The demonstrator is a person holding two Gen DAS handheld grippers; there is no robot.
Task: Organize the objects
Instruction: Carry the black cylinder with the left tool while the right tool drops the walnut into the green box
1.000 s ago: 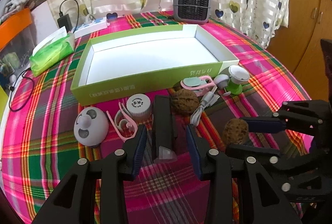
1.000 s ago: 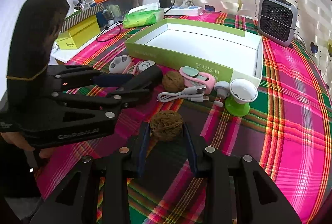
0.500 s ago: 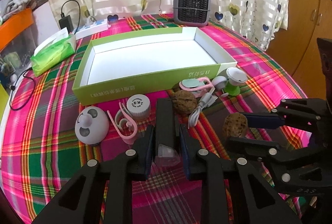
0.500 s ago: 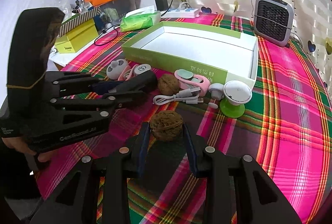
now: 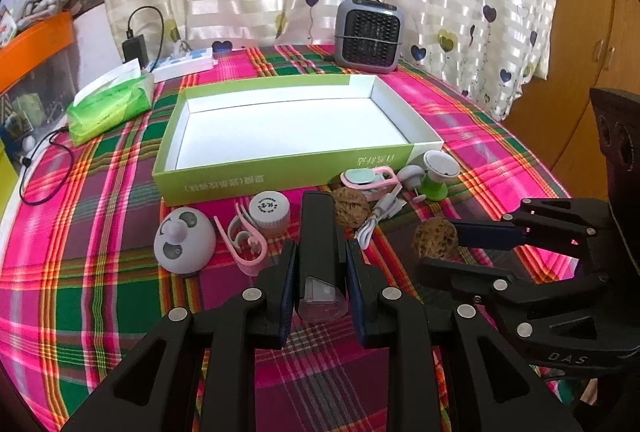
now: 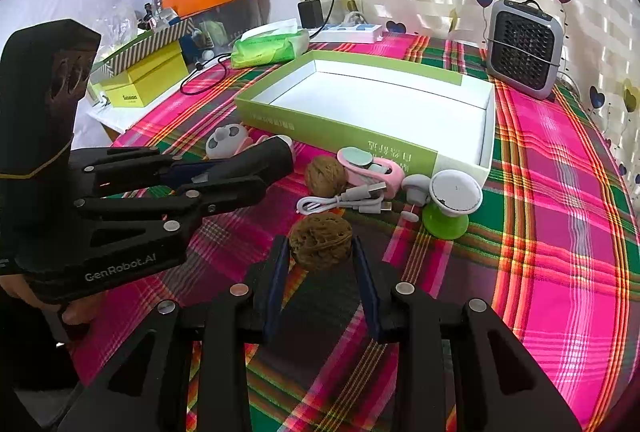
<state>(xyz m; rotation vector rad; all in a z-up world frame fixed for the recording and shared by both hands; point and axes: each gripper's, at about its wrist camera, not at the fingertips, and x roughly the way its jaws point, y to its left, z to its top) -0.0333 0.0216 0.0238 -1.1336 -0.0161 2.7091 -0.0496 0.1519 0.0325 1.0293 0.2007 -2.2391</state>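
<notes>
My left gripper [image 5: 321, 264] is shut on a black flashlight [image 5: 320, 232], held above the plaid cloth; it also shows in the right wrist view [image 6: 264, 156]. My right gripper [image 6: 320, 252] is shut on a brown walnut [image 6: 320, 240], also seen in the left wrist view [image 5: 435, 238]. An open green box [image 5: 280, 176] with a white inside stands just beyond. A second walnut [image 5: 350, 202], a white cable [image 5: 380, 220], a pink clip device [image 5: 366, 178], a green-based suction cup [image 5: 438, 172], a white round cap [image 5: 270, 210], a pink hook [image 5: 246, 244] and a grey dome toy [image 5: 184, 240] lie in front of the box.
A grey mini heater [image 5: 368, 32] stands behind the box. A green tissue pack [image 5: 110, 104], a power strip [image 5: 184, 62] and a black cord [image 5: 44, 168] lie at the left. Yellow boxes [image 6: 140, 84] sit on a side surface. A wooden cabinet [image 5: 592, 32] stands at the right.
My left gripper closed on the black flashlight and lifted it a little. My right gripper stayed shut on the walnut and rose slightly.
</notes>
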